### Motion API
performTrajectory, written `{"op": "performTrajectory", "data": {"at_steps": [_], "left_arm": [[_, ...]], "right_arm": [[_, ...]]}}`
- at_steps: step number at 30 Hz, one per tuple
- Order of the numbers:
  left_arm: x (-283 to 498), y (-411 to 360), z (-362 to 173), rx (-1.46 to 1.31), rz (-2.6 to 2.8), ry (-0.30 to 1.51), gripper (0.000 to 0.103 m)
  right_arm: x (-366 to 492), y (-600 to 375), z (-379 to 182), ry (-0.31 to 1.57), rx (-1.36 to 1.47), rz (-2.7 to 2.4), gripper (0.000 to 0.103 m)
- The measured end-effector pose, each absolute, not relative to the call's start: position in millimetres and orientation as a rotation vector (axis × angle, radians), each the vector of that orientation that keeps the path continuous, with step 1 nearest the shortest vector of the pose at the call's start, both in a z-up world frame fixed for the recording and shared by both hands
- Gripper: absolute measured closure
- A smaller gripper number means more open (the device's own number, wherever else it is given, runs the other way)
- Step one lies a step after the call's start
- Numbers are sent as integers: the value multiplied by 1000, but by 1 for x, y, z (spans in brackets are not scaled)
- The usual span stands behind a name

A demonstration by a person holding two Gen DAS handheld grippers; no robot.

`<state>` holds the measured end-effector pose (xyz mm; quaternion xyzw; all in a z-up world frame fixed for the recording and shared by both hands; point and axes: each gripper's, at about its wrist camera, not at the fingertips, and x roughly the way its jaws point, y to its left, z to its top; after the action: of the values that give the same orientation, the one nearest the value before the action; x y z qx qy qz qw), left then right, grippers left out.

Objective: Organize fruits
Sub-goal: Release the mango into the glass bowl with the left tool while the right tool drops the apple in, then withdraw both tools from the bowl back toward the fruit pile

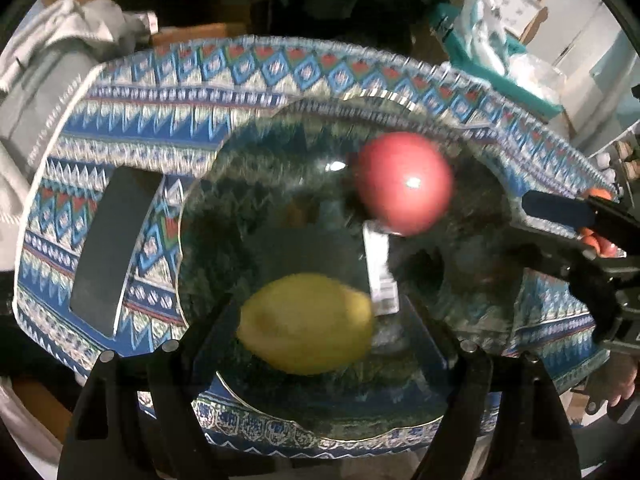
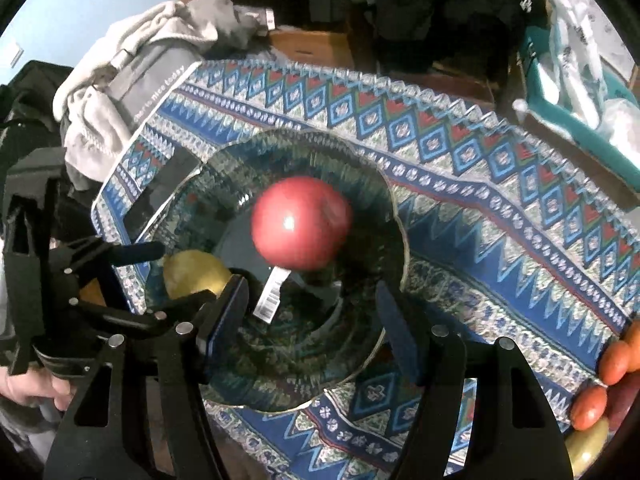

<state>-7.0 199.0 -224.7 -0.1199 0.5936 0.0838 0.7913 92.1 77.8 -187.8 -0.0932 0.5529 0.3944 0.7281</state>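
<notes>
A red apple (image 1: pixel 404 182) (image 2: pixel 302 222) lies in a dark glass plate (image 1: pixel 256 152) (image 2: pixel 372 200) on a patterned cloth. A yellow lemon (image 1: pixel 308 322) (image 2: pixel 196 274) sits in the plate's near side between the jaws of my left gripper (image 1: pixel 324 320), which look spread to the lemon's width; contact is unclear. My right gripper (image 2: pixel 312 308) is open and empty over the plate, just short of the apple. It also shows in the left wrist view (image 1: pixel 560 210) at the right. A white barcode tag (image 1: pixel 382 272) (image 2: pixel 272 294) lies in the plate.
A dark flat slab (image 1: pixel 110 250) lies on the cloth left of the plate. Grey clothing (image 2: pixel 132 80) is piled at the far left. Orange and yellowish fruits (image 2: pixel 600 384) lie at the cloth's right edge. A teal bin (image 2: pixel 576 92) stands far right.
</notes>
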Motion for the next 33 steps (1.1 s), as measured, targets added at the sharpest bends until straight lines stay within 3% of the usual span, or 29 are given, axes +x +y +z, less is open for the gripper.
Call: {"op": "performTrajectory", "data": {"at_steps": [22, 33], "left_arm": [[11, 106, -147, -170, -8, 1128, 20], [17, 54, -124, -87, -64, 1084, 20]], "right_arm": [[91, -25, -129, 1092, -215, 677, 34], [86, -103, -106, 1061, -161, 581, 27]]}}
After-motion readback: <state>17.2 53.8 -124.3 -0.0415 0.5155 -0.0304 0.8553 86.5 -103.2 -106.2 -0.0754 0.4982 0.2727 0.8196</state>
